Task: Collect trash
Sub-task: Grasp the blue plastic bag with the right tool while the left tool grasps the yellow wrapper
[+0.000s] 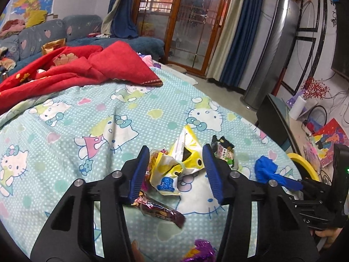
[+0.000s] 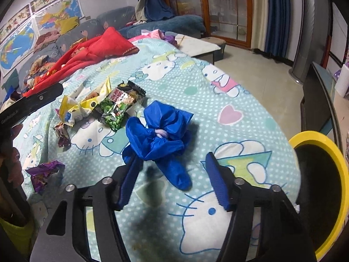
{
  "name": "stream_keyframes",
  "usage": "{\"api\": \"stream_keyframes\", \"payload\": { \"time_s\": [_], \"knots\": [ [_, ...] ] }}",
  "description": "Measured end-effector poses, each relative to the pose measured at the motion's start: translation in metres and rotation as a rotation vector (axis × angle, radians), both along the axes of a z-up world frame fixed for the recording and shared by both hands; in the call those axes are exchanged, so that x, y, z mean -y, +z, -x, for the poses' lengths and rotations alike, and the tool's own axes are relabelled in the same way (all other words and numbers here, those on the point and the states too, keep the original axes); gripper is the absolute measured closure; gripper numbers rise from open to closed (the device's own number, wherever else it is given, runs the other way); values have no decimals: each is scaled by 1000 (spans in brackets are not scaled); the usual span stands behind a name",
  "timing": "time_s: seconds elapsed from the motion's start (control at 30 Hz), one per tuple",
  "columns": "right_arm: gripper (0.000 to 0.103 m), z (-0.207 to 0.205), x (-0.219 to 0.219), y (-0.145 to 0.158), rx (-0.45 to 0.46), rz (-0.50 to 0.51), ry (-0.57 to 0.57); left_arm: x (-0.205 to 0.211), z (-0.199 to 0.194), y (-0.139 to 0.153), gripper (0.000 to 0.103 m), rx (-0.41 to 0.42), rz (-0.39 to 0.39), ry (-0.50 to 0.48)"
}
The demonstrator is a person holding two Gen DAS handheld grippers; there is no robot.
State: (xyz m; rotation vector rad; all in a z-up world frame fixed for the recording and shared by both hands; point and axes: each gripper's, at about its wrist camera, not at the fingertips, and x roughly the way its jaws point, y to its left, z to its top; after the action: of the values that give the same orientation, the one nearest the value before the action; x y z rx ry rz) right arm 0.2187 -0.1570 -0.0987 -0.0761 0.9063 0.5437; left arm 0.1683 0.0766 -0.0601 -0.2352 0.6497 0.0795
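Observation:
On the cat-print bedsheet [image 1: 72,131] lies a pile of trash. In the left wrist view my left gripper [image 1: 176,152] is open, its blue pads on either side of a crumpled yellow wrapper [image 1: 170,166]; the left pad brushes it, the right pad stands just apart. A dark red candy wrapper [image 1: 161,209] lies under the left finger, and a green snack bag [image 1: 224,150] sits just past the right finger. My right gripper [image 2: 171,160] is open around the near end of a crumpled blue plastic cover [image 2: 159,135]. A purple wrapper [image 2: 43,172] lies at the left.
A black bin with a yellow rim [image 2: 322,137] stands at the bed's right edge. A red blanket [image 1: 76,69] is heaped at the far left of the bed. Beyond are a sofa [image 1: 43,37], a bare floor [image 2: 261,74] and a low dark cabinet [image 2: 316,100].

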Motion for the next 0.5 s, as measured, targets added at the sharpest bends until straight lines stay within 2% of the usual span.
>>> {"api": "stream_keyframes", "payload": {
  "time_s": [0.07, 0.2, 0.33, 0.5],
  "knots": [
    [54, 2, 1, -2, 5, 2, -4, -2, -4, -5, 68, -20, 1, 3],
    [63, 2, 4, -4, 11, -4, -16, -6, -6, -13, 69, -41, 18, 15],
    [76, 4, 6, -5, 21, 4, -16, -5, -6, -15, 76, -48, 13, 15],
    [86, 7, 6, -4, 27, 7, 0, -4, -6, -16, 81, -51, 8, 13]
  ]
}}
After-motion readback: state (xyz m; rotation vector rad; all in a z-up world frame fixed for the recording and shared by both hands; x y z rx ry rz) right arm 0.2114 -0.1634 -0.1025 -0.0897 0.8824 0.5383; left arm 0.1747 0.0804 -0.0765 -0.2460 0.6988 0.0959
